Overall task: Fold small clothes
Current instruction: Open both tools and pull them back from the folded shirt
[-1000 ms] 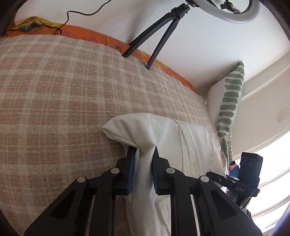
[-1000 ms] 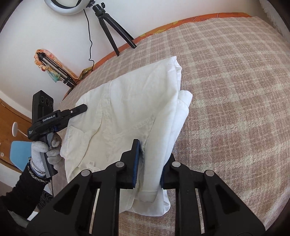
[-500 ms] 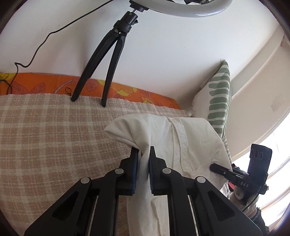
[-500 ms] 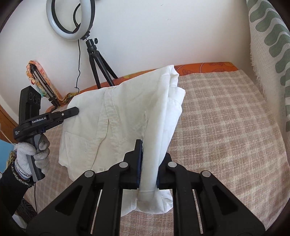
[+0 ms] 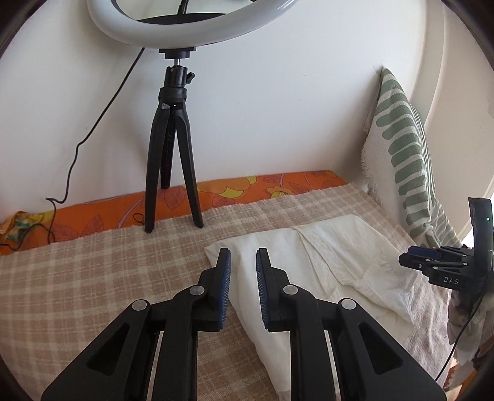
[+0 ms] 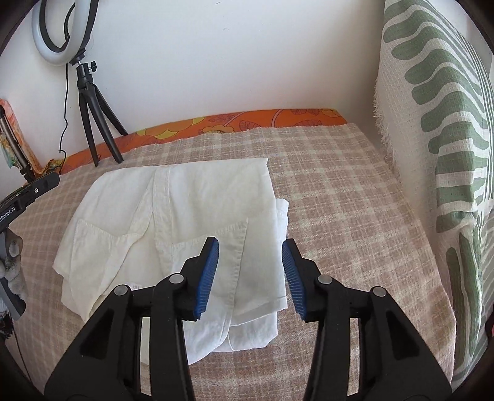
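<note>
Bed covered by a beige plaid blanket (image 6: 355, 197), orange floral sheet (image 6: 247, 121) showing along the far edge at 12 o'clock, white wall (image 6: 216, 61) behind. Ring light (image 5: 191, 27) on a black tripod (image 5: 173, 160) stands on the bed by the wall, cable hanging at 9 o'clock of it. Green-and-white leaf-pattern pillow (image 6: 438, 129) leans upright at 3 o'clock.

White shirt (image 6: 173, 222) lies folded flat on the blanket, pockets facing up.

Right gripper (image 6: 250, 271): jaws opening, blue pads apart, nothing pinched; the shirt's near right edge sits below and between the fingers, pads not pressing it.

Left gripper (image 5: 243, 271): jaws opening, a narrow gap between pads, not clamped on cloth; the shirt's corner lies just past the tips at 12 to 1 o'clock and runs off toward 3 o'clock. From the left view the right gripper shows at 3 o'clock, past the shirt.
</note>
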`<state>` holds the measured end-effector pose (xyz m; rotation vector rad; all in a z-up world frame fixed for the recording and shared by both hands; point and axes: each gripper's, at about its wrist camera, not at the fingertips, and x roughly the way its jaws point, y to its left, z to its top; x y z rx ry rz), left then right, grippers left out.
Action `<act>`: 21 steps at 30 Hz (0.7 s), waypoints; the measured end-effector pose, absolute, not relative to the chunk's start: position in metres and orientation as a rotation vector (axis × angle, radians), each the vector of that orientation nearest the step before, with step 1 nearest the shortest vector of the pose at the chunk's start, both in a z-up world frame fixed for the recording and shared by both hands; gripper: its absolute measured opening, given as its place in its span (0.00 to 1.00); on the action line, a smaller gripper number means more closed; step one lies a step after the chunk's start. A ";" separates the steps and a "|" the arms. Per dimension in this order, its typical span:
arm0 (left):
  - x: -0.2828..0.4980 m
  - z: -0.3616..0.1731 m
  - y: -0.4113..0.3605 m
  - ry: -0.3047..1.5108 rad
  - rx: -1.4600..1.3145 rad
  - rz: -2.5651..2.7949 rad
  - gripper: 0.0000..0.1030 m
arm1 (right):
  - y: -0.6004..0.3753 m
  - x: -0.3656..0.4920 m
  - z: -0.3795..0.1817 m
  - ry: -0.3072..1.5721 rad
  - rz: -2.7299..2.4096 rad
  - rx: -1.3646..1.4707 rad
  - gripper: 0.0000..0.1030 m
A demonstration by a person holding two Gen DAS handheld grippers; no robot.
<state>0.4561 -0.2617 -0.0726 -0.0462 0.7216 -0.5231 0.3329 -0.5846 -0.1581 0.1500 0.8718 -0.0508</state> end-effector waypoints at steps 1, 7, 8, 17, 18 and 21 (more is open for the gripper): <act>0.453 -0.071 -0.261 0.722 -0.048 -0.527 0.15 | -0.586 0.330 -0.155 0.863 -0.057 0.157 0.44; 0.430 -0.056 -0.253 0.710 -0.041 -0.549 0.15 | -0.579 0.309 -0.135 0.821 -0.087 0.159 0.44; 0.425 -0.053 -0.251 0.706 -0.043 -0.554 0.15 | -0.578 0.305 -0.132 0.814 -0.092 0.164 0.45; 0.371 -0.017 -0.231 0.659 -0.040 -0.582 0.63 | -0.549 0.251 -0.095 0.722 -0.110 0.180 0.57; 0.363 -0.013 -0.228 0.639 -0.046 -0.577 0.65 | -0.545 0.246 -0.092 0.715 -0.108 0.178 0.59; 0.344 -0.005 -0.220 0.620 -0.031 -0.585 0.66 | -0.529 0.226 -0.082 0.687 -0.115 0.147 0.64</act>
